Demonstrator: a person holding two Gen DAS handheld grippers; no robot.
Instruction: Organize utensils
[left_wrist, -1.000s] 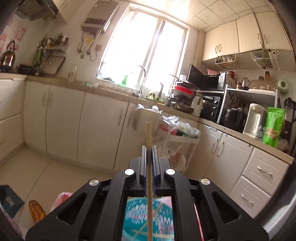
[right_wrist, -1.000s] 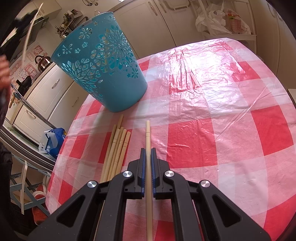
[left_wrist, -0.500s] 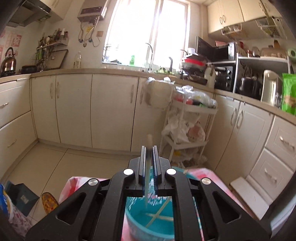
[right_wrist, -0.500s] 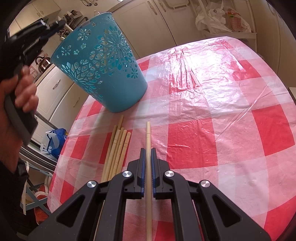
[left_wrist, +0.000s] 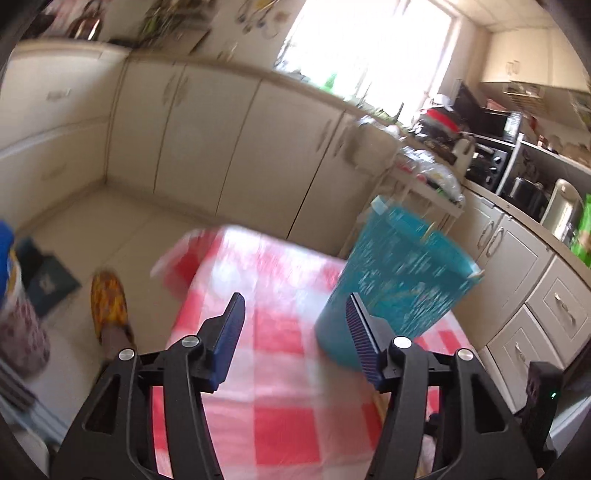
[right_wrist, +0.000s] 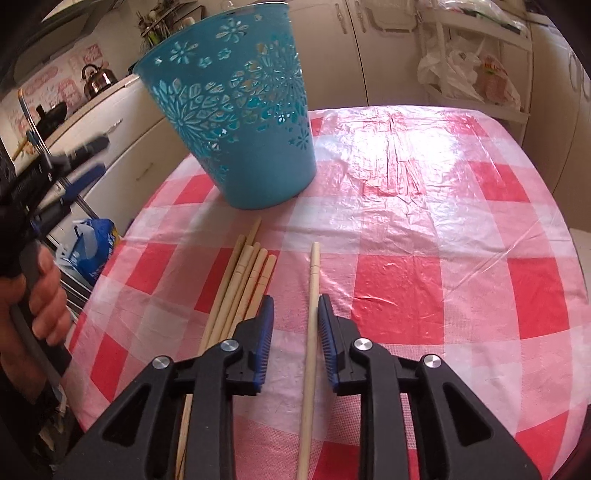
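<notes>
A teal cut-out basket (right_wrist: 236, 110) stands on the red-and-white checked tablecloth (right_wrist: 424, 258). In the left wrist view the basket (left_wrist: 399, 288) shows chopstick tips (left_wrist: 428, 232) at its rim. My left gripper (left_wrist: 294, 299) hovers over the cloth left of the basket, its jaws opening with nothing between them. It also shows as a blurred left gripper (right_wrist: 74, 173) at the left edge of the right wrist view. My right gripper (right_wrist: 296, 299) is low over the table, its jaws opening. A single chopstick (right_wrist: 313, 280) lies between them, no longer pinched. Several more chopsticks (right_wrist: 243, 284) lie just to the left.
The table's rounded edge (right_wrist: 110, 266) drops off at the left, with a blue bag (right_wrist: 92, 243) on the floor below. A hand (right_wrist: 40, 295) grips the left tool's handle. Cream cabinets (left_wrist: 258, 140) and a white trolley (right_wrist: 476, 74) with bags stand beyond the table.
The left gripper's chopstick is gone from its jaws; the gripper has opened and dropped down beside the basket. The right gripper's jaws have parted from their chopstick, which stays on the cloth.
</notes>
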